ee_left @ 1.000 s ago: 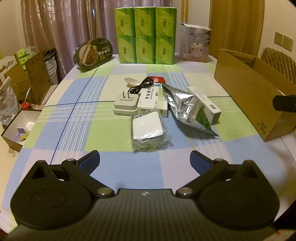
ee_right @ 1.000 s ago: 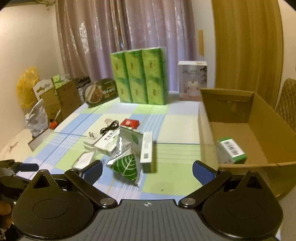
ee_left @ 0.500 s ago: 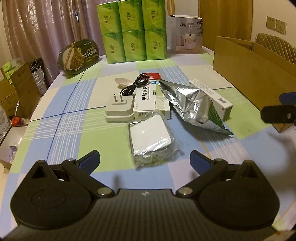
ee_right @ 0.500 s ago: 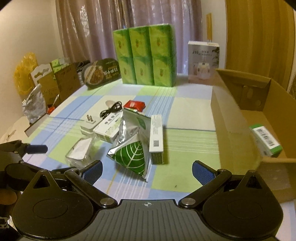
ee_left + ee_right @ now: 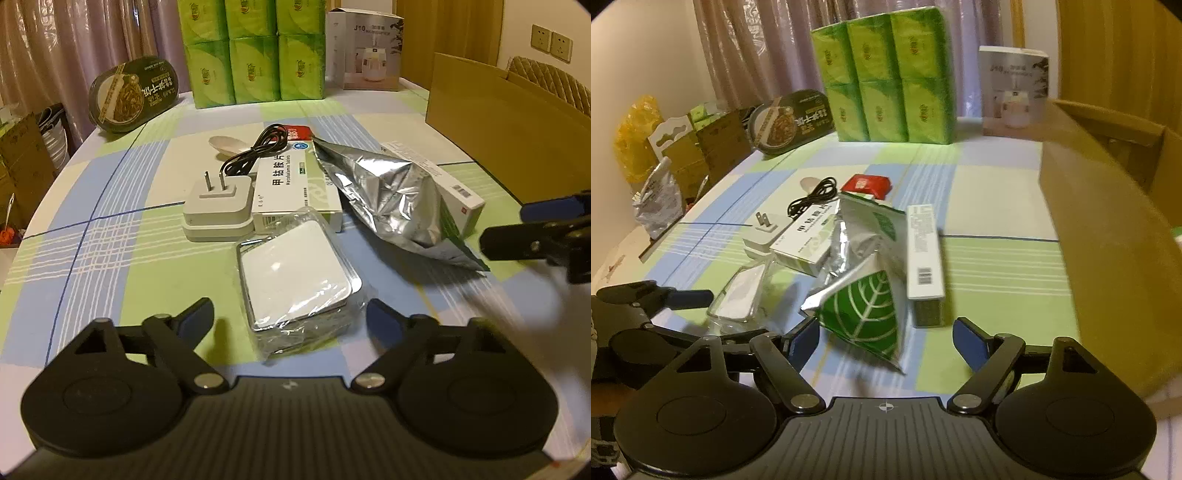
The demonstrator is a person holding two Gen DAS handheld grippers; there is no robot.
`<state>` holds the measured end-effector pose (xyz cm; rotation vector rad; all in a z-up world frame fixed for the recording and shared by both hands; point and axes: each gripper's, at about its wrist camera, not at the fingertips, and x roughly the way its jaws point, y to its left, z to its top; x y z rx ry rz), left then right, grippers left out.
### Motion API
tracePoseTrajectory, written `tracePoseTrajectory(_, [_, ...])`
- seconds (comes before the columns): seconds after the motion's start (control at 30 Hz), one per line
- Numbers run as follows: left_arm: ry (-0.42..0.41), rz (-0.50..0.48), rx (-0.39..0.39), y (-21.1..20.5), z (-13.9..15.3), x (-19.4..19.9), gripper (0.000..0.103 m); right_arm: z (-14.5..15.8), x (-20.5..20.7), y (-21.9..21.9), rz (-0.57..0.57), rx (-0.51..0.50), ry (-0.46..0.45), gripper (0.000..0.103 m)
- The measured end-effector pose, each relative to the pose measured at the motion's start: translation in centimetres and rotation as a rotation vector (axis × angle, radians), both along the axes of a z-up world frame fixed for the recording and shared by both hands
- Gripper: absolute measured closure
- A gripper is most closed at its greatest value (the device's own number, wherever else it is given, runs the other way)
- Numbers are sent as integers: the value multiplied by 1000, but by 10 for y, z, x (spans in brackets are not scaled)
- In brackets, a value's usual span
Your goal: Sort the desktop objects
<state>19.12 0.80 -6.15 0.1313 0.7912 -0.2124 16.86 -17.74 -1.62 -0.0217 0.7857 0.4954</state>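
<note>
Both tools are low over the checked tabletop (image 5: 110,258), each lined up on something different. The left tool (image 5: 291,317) has its jaws closing, with the near end of the wrapped white square pack (image 5: 295,273) sitting between the blue fingertips (image 5: 195,314); the pads don't look like they touch the wrapper, so nothing is gripped.

The right tool (image 5: 886,338) is closing too, and the bottom corner of the silver and green leaf pouch (image 5: 864,295) pokes in between its fingers. There's a gap on both sides, so it has hold of nothing either. Its left edge is a bit blurry though, so I can't swear there's no contact.

The rest of the pile sits in the middle of the tabletop:
- white plug adapter (image 5: 218,206) with its black cable (image 5: 255,155) curled behind it
- white and green medicine box (image 5: 291,184), touching the adapter and the wrapped pack
- long white carton (image 5: 923,251) just beside the pouch, on its right
- small red packet (image 5: 866,184) behind the pouch

The open cardboard box (image 5: 1108,236) stands at the right side of the tabletop. Green tissue packs (image 5: 886,74) are stacked along the far edge.
</note>
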Motion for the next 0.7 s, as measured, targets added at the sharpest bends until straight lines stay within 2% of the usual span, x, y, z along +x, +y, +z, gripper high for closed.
tracePoseTrajectory(0.1, [8,18,-5,6,-2,3,41,-5,6,8,13,23,17,28])
tracePoseTrajectory(0.17, [12,39,-6,12,-2,6,47,-8,10,14,22,33,26,28])
tracePoseTrajectory(0.33, [19,82,-31,25,-2,10,47,-14,18,28,29,42,40,28])
tracePoseTrajectory(0.43, [18,82,-39,27,-1,9,43,-17,24,33,20,41,34,27])
tracePoseTrajectory(0.5, [6,77,-39,26,0,9,31,-19,28,37,15,34,31,27])
tracePoseTrajectory(0.7, [-11,71,-33,27,2,11,24,-25,40,46,-16,1,28,26])
